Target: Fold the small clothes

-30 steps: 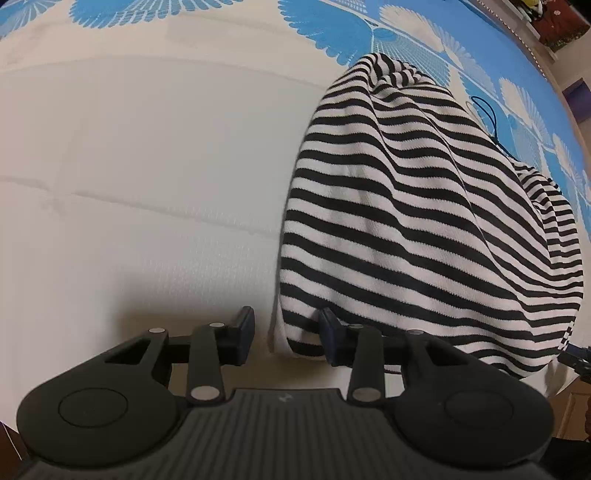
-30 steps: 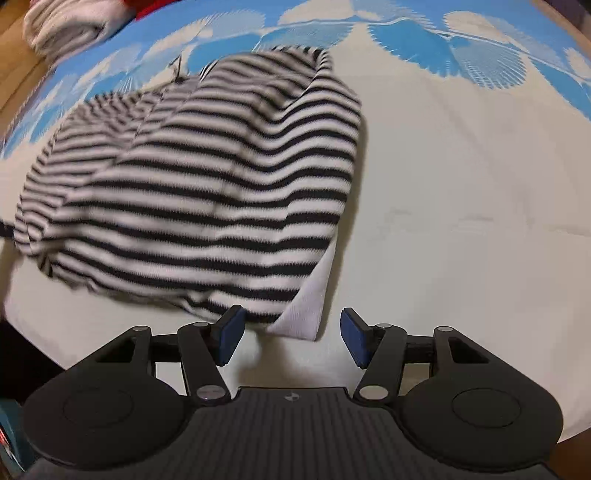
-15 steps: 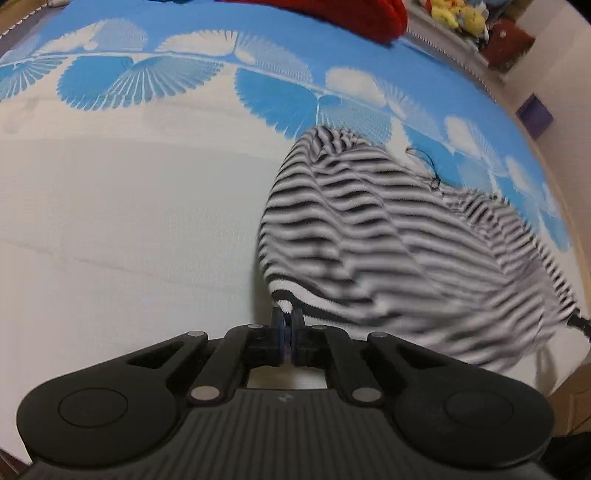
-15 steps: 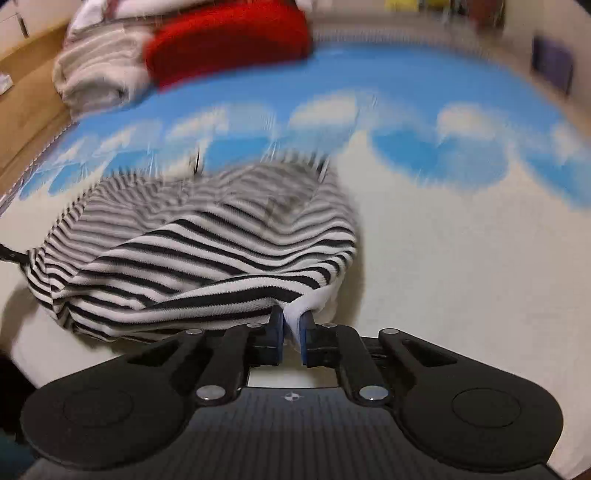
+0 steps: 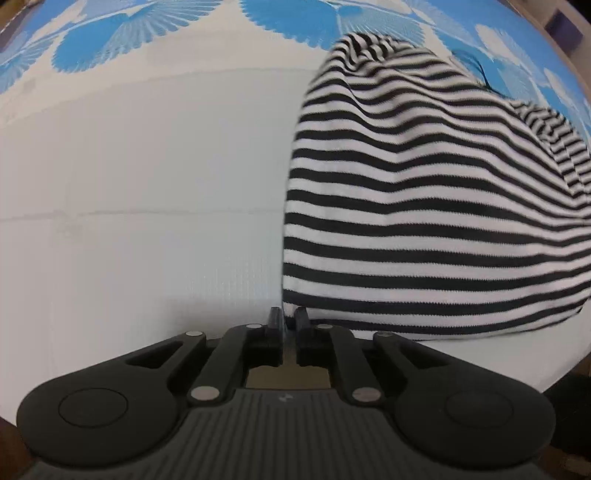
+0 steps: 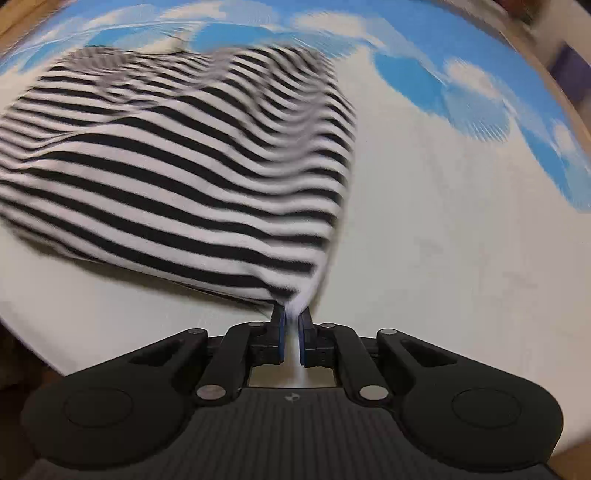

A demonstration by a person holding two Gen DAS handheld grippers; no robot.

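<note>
A black-and-white striped garment (image 5: pixel 424 221) lies bunched on the white bed sheet (image 5: pixel 147 184), filling the right half of the left wrist view. My left gripper (image 5: pixel 289 317) pinches its near left corner between the pads; the jaws are opening slightly with the cloth still pressed between them. In the right wrist view the same garment (image 6: pixel 177 177) spreads to the left, blurred by motion. My right gripper (image 6: pixel 293 314) is shut on its white hem corner, and the cloth rises taut from the pads.
The sheet's far part carries a blue shell pattern (image 5: pixel 314 22), also seen as the blue pattern (image 6: pixel 472 99). A thin black cord (image 5: pixel 480 70) lies behind the garment. The bed's edge (image 5: pixel 546 373) runs close at lower right.
Both grippers stood open astride the garment's near hem corners a second ago. They have shut on those corners, and the cloth is now pulled up and stretched between them.
</note>
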